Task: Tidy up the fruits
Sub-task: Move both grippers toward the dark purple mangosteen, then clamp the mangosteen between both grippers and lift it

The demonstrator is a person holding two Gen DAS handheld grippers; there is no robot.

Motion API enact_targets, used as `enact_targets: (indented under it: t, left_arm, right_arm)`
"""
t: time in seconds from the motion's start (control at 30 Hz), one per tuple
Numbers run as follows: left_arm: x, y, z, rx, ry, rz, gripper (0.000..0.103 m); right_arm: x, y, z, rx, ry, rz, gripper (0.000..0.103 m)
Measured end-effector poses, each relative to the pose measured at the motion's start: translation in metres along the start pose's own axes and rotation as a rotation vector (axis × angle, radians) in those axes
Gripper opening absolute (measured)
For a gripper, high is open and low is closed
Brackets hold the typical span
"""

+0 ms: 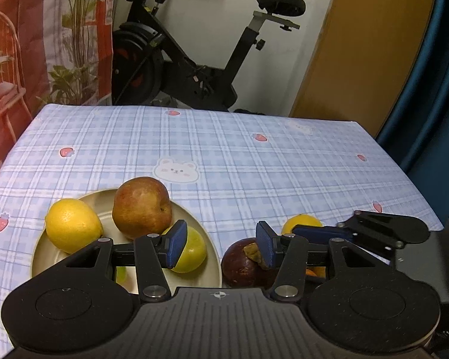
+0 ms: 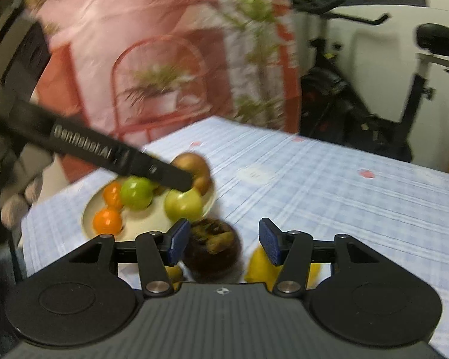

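Note:
A cream plate (image 1: 125,272) sits at the table's near left. In the left wrist view it holds a lemon (image 1: 73,226), a red-brown apple (image 1: 140,206) and a green fruit (image 1: 191,252). A dark mangosteen (image 1: 244,264) lies on the cloth just right of the plate, and a yellow fruit (image 1: 300,223) lies beyond it. My left gripper (image 1: 221,246) is open and empty above the plate's right rim. My right gripper (image 2: 221,242) is open and empty, with the mangosteen (image 2: 214,249) between its fingers and a yellow fruit (image 2: 259,264) under its right finger. The blurred right wrist view shows the plate (image 2: 89,212) with two small oranges (image 2: 107,220) and green fruits (image 2: 136,193).
The table wears a blue plaid cloth (image 1: 254,164) with bear and strawberry prints. An exercise bike (image 1: 179,59) stands behind the far edge. A printed red curtain (image 1: 30,45) hangs at the left, a wooden door (image 1: 359,45) at the right.

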State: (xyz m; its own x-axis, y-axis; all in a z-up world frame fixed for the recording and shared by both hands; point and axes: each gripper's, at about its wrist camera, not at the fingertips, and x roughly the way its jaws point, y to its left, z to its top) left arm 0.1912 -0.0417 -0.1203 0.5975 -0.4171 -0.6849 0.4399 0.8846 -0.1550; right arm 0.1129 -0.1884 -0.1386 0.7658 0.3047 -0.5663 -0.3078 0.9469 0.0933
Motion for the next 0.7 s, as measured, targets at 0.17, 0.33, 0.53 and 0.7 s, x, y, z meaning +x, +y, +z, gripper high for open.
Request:
enact_targets:
  t: [0.17, 0.33, 0.53, 0.7]
  left_arm:
    - [0.008, 0.0, -0.002, -0.011, 0.018, -0.017, 0.053]
    - [0.013, -0.001, -0.005, -0.005, 0.041, -0.039, 0.053]
    - [0.014, 0.0, -0.007, -0.013, 0.055, -0.078, 0.055]
    - [0.017, -0.005, -0.011, -0.004, 0.066, -0.101, 0.064]
  right_arm:
    - [0.02, 0.001, 0.0, -0.043, 0.07, 0.029, 0.056]
    - [0.032, 0.001, 0.004, -0.069, 0.111, 0.067, 0.06]
    - [0.041, 0.006, 0.005, -0.09, 0.144, 0.062, 0.063]
    - [0.04, 0.009, 0.003, -0.112, 0.151, 0.039, 0.063]
